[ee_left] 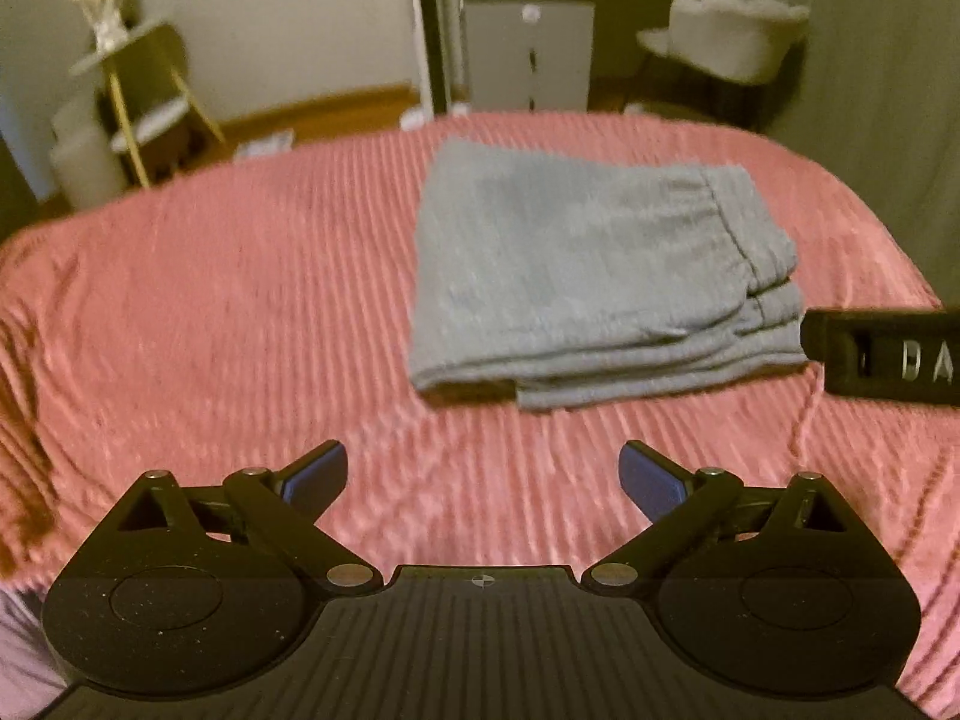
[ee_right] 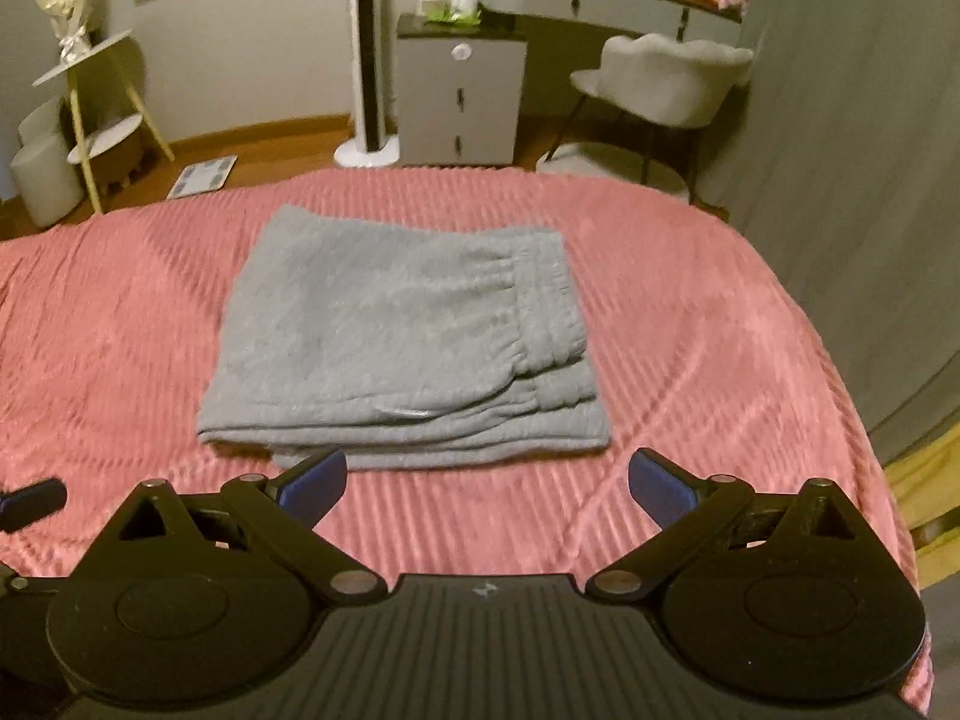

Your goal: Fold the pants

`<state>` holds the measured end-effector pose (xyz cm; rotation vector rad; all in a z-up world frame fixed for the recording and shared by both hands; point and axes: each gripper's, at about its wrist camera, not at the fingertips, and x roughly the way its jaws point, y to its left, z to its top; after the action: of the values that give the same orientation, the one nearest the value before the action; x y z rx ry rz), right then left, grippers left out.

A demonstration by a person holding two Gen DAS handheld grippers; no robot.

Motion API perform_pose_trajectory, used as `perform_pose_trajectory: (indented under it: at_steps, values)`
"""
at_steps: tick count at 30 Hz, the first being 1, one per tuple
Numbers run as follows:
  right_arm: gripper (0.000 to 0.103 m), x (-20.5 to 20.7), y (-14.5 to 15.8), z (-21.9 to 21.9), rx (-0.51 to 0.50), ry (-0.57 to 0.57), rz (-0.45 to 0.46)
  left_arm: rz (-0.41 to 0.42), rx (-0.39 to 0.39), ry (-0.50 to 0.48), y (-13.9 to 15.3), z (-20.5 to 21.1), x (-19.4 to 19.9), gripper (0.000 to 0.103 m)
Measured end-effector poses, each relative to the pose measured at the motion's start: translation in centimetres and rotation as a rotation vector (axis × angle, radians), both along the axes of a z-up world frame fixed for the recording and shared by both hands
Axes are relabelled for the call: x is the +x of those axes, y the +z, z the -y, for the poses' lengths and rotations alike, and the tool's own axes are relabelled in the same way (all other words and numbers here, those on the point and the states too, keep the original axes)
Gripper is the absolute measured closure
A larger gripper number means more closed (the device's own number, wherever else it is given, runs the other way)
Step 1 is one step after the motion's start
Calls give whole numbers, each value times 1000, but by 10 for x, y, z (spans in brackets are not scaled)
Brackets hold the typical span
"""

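Observation:
Grey pants (ee_left: 594, 276) lie folded into a thick rectangle on the pink ribbed bedspread (ee_left: 240, 300), waistband on top at the right. In the right wrist view the pants (ee_right: 396, 336) lie just ahead of my right gripper (ee_right: 487, 483), which is open and empty, its blue pads just short of the near folded edge. My left gripper (ee_left: 483, 477) is open and empty, held back from the pants and to their left. The right gripper's body (ee_left: 888, 357) shows at the right edge of the left wrist view, beside the pants.
The bedspread (ee_right: 690, 330) covers the bed to its far edge. Beyond it stand a white drawer cabinet (ee_right: 459, 96), a grey chair (ee_right: 672, 81), a tower fan (ee_right: 366, 60), a gold-legged shelf (ee_right: 105, 114) and a grey curtain (ee_right: 852, 180) at the right.

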<state>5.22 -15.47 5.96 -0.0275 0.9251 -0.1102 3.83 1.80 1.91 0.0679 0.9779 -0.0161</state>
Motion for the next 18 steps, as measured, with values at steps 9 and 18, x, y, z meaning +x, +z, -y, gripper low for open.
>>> perform_pose_trajectory:
  at_steps: [9,18]
  values:
    - [3,15,-26,-18,40,87,-84,-54,61,27,-25,12,4,3]
    - [3,23,-41,-31,-15,130,-141,-71,53,71,-26,-1,11,3]
